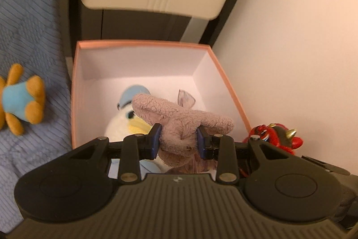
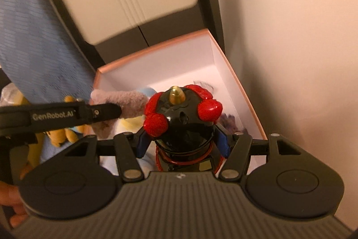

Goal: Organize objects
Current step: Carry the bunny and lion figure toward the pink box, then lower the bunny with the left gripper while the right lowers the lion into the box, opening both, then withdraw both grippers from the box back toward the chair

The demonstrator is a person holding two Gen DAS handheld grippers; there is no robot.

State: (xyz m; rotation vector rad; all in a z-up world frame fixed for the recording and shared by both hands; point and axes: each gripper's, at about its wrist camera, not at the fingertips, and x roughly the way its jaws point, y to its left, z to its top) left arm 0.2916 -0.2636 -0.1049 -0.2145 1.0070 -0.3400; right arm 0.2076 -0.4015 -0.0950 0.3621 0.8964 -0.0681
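The left gripper (image 1: 179,140) is clamped on a grey plush (image 1: 181,120), holding it over the near edge of the open pink box (image 1: 143,43), above a white duck plush (image 1: 125,120) that lies on the box floor near the front left corner. The right gripper (image 2: 182,142) grips a black-and-red horned figure (image 2: 182,118) over the box's near right side, beside the wall (image 2: 290,37). An orange-and-blue plush (image 1: 21,100) lies on the blue quilt (image 1: 29,26) left of the box, well apart from it
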